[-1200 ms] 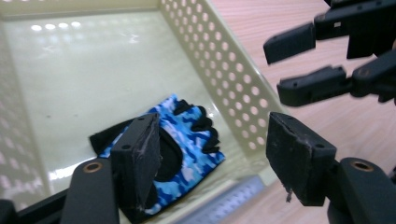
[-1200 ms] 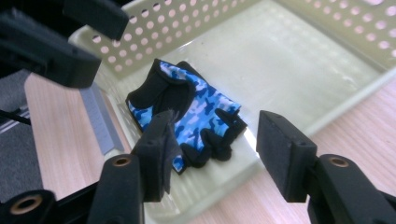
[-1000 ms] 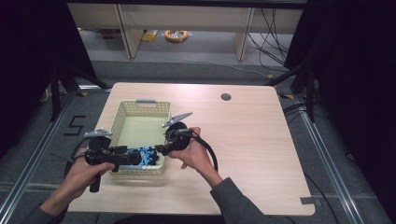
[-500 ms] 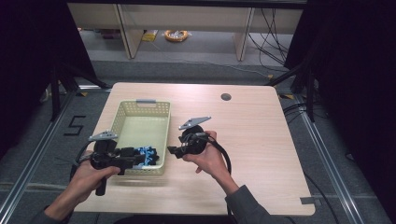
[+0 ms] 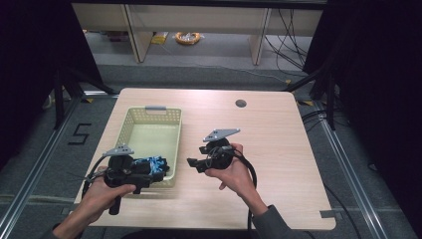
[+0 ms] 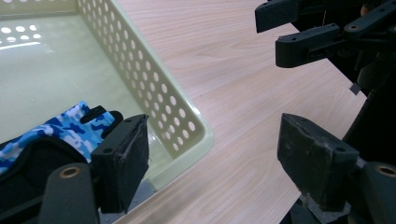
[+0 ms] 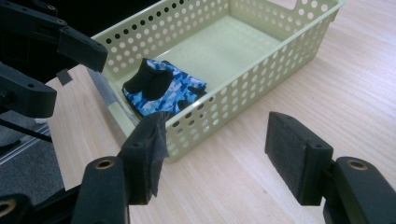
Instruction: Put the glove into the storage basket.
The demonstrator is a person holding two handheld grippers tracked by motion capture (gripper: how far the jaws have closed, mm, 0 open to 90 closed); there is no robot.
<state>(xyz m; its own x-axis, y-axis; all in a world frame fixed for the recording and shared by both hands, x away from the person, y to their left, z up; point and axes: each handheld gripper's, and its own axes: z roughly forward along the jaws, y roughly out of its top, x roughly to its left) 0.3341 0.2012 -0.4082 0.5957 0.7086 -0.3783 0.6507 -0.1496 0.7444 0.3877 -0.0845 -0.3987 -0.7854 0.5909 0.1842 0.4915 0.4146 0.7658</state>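
Observation:
A blue camouflage glove [image 5: 152, 163] [image 7: 161, 88] [image 6: 60, 128] lies in the near end of a pale green perforated basket [image 5: 130, 125] [image 7: 261, 70] [image 6: 154, 93]. My left gripper [image 5: 158, 176] [image 6: 219, 154] hovers at the basket's near right corner, right beside the glove. Its jaws are open, have just been opening, and hold nothing. To the right of the basket, my right gripper [image 5: 193, 164] [image 7: 222, 149] stands over the bare table and points at the basket's side wall. Its jaws are open too, have just been opening, and nothing sits between them.
The light wooden table [image 5: 278, 139] has a dark round cable hole [image 5: 241, 103] at the back. Each gripper faces the other across the basket's corner: the right gripper [image 6: 303, 32] and the left gripper [image 7: 46, 46] show there. Dark floor and metal rails surround the table.
My right gripper has drawn back to the right, away from the basket's rim onto the open table. The left gripper has shifted slightly toward the basket's near corner. The glove stays in the basket.

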